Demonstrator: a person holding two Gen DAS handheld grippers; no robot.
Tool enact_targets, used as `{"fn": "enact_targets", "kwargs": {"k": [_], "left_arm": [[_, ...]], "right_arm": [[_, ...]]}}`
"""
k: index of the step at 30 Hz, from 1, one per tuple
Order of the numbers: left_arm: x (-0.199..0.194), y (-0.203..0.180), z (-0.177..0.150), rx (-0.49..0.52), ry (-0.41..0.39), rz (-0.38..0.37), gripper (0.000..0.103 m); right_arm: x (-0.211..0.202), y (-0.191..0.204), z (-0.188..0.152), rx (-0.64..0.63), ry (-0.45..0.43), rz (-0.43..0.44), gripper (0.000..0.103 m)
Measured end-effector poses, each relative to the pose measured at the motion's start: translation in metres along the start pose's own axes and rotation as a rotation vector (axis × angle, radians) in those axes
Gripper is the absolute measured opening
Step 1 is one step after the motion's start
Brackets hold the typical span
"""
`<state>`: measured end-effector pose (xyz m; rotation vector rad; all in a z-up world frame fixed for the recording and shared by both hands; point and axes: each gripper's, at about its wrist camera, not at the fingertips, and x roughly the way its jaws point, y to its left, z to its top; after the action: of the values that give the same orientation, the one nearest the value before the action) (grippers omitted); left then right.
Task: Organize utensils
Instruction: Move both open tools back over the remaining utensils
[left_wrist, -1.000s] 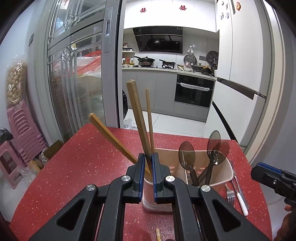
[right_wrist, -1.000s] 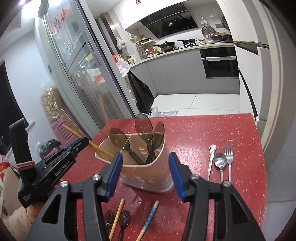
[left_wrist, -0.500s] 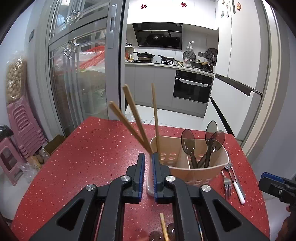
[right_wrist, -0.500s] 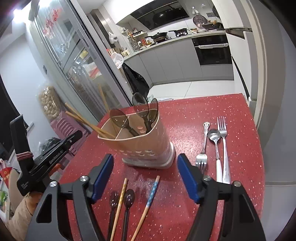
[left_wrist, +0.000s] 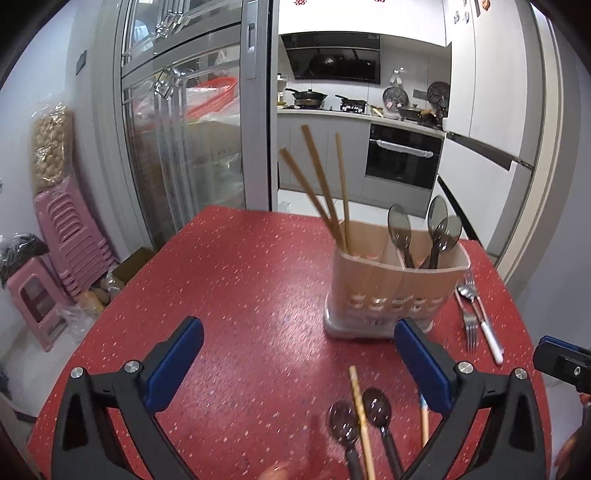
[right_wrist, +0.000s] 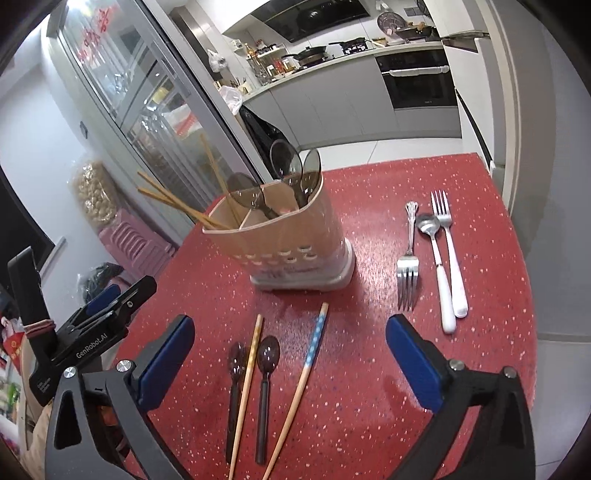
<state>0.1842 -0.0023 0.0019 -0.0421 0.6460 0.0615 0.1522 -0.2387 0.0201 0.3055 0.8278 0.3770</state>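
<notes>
three chopsticks (left_wrist: 325, 192) in holder (left_wrist: 391, 295) (upright) | two loose (right_wrist: 280, 387) — both grippers (right_wrist: 290, 350) just opened wide, empty

You are working in a home kitchen with a dining corner; the evidence is a built-in oven (left_wrist: 402, 157) under a grey counter, a black range hood (left_wrist: 334, 61) above pans (left_wrist: 306, 96) on the hob, and white tall cabinets (left_wrist: 487, 74) to the right; a red speckled bench (left_wrist: 236, 280) carries household cutlery; stacked pink plastic stools (left_wrist: 70, 236) stand beside a glass sliding door (left_wrist: 184, 129).
</notes>
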Motion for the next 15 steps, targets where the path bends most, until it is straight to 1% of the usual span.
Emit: {"fn": "enact_targets", "kwargs": {"k": [3,5,9,15], "left_arm": [[0.0,0.002,-0.01,0.001,0.014,0.01,0.103],[0.002,0.003,-0.017,0.008,0.03,0.012,0.103],[-0.006,0.008,-0.028,0.013,0.063,0.009,0.103],[0.005,0.019,-0.055,0.02,0.179,-0.019,0.103]], "right_arm": [[0.001,0.005,-0.006,-0.018,0.039,-0.015,0.103],[0.002,0.008,-0.009,-0.029,0.054,-0.043,0.103],[0.01,0.014,-0.01,-0.031,0.098,-0.062,0.103],[0.027,0.019,-0.018,-0.024,0.162,-0.109,0.103]]}}
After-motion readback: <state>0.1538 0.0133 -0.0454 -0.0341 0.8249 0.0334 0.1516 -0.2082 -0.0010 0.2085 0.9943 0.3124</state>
